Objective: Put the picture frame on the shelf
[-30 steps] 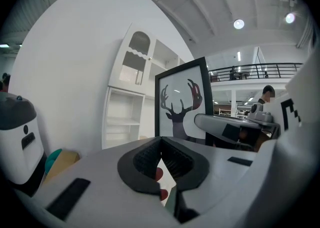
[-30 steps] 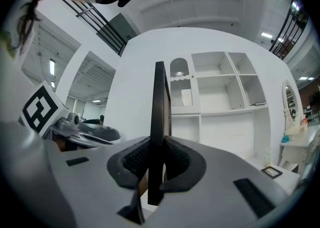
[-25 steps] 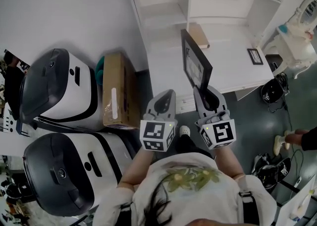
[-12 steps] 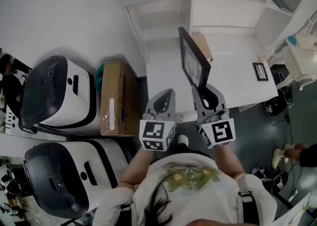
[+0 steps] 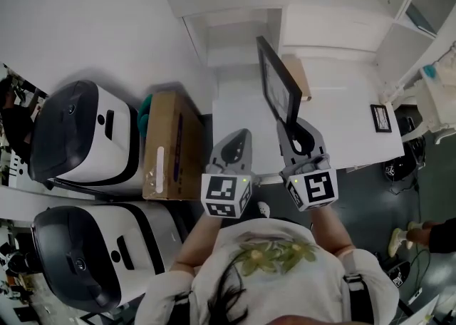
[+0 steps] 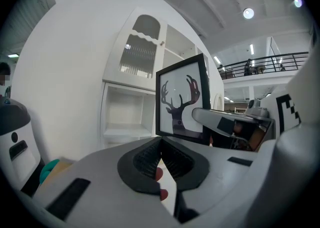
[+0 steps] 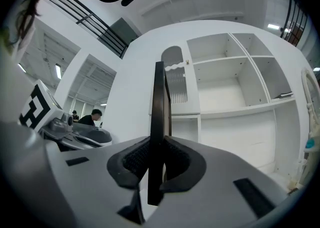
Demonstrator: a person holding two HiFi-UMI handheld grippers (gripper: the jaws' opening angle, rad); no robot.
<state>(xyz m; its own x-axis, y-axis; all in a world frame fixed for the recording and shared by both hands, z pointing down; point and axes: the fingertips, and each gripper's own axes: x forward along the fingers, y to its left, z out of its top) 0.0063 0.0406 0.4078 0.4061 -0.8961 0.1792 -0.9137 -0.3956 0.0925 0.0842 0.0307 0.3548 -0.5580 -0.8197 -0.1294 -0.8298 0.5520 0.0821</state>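
Your right gripper clamps the bottom edge of the picture frame, held upright in the air before the shelf, while your left gripper is closed on nothing, so hold this stiff, light frame by its rim (the front is probably glass).

black picture frame, white shelf

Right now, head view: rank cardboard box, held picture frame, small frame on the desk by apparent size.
1. cardboard box, largest.
2. picture frame in the right gripper: tilted and nearer the camera, so true size unsure.
3. small frame, clearly smallest.
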